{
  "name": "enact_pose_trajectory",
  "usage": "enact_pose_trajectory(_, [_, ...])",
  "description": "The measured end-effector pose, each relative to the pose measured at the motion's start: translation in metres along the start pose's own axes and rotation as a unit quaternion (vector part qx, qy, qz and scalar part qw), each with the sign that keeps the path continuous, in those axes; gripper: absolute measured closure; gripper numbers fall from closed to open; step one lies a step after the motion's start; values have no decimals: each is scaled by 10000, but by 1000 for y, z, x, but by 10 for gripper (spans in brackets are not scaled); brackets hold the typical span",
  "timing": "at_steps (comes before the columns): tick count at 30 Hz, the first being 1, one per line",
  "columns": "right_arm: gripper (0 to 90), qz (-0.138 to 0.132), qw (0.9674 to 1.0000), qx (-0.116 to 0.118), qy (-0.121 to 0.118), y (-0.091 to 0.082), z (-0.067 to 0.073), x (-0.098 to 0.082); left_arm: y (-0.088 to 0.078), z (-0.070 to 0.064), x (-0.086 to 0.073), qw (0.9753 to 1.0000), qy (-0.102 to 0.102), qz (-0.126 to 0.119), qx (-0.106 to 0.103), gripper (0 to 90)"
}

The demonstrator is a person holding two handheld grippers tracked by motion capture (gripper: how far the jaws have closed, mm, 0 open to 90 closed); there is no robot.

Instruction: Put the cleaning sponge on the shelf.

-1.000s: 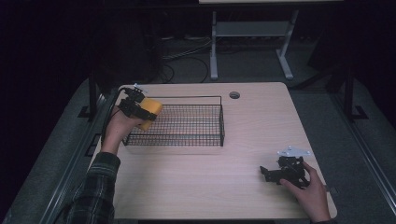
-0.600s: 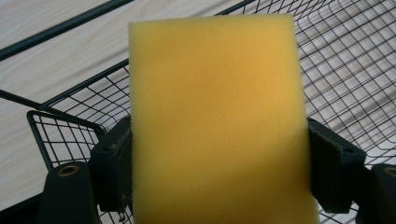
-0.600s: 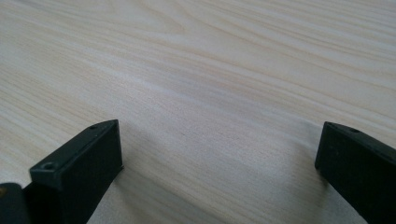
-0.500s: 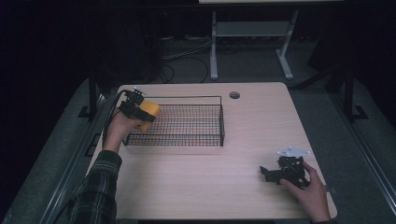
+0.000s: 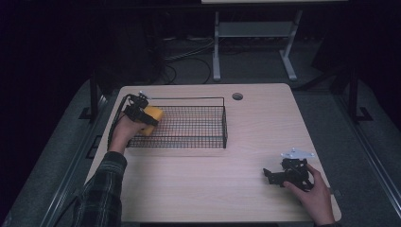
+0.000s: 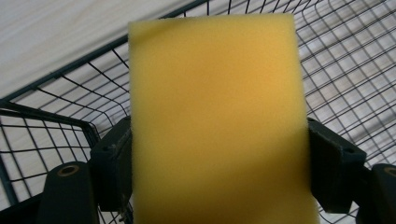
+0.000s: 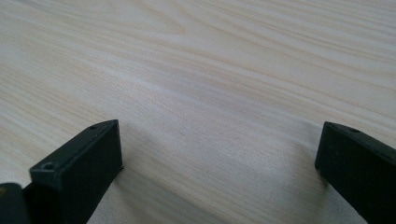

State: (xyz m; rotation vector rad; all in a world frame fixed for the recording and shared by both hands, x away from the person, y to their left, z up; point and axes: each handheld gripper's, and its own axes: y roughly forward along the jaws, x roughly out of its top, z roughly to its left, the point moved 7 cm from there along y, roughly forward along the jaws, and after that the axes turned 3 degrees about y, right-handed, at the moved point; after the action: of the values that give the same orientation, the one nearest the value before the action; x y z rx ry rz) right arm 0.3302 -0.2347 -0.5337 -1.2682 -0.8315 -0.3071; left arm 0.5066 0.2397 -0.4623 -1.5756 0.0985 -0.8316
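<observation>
High view first, what's there?
— Left gripper [image 5: 144, 115] holds a yellow sponge [image 5: 152, 120] over the wire basket's [image 5: 189, 126] left end; the right gripper [image 5: 274, 176] rests on the table [image 5: 198, 179].

Gripper views?
— Left: sponge [image 6: 215, 121] clamped between both jaws. Right: jaws spread wide, bare table [image 7: 210, 70] between.

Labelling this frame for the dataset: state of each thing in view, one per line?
Yellow sponge: clamped in the left gripper, held above the basket's left end.
Wire basket: upright on the table, nothing lying in it.
Left gripper: shut on the sponge.
Right gripper: open, nothing between its jaws, low over the table.
</observation>
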Motion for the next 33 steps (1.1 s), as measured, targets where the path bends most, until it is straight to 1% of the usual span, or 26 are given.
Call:
enact_pose_trajectory(6, [0,1,10000,0,2,0,0,0,6,0,-6,10000,-6,56,-36,223])
enact_pose_trajectory(7, [0,0,10000,0,0,0,0,0,6,-1,-6,10000,-34,52,-44,223])
enact_pose_trajectory(10, [0,1,10000,-1,1,0,0,0,8,-1,-9,9999,13,129,-41,223])
enact_pose_trajectory(15, [0,-1,10000,-1,3,0,0,0,8,0,-10,9999,10,152,-23,223])
enact_pose_trajectory(19, [0,0,10000,0,3,0,0,0,10,-2,-11,9997,44,228,-66,222])
enact_pose_trajectory(23, [0,0,10000,-1,3,0,0,0,11,-5,-11,9997,54,247,-56,222])
enact_pose_trajectory(28, [0,1,10000,-1,1,0,0,0,14,-3,-15,9995,27,316,-66,222])
enact_pose_trajectory(33, [0,1,10000,-1,1,0,0,0,14,-4,-15,9994,6,326,-96,220])
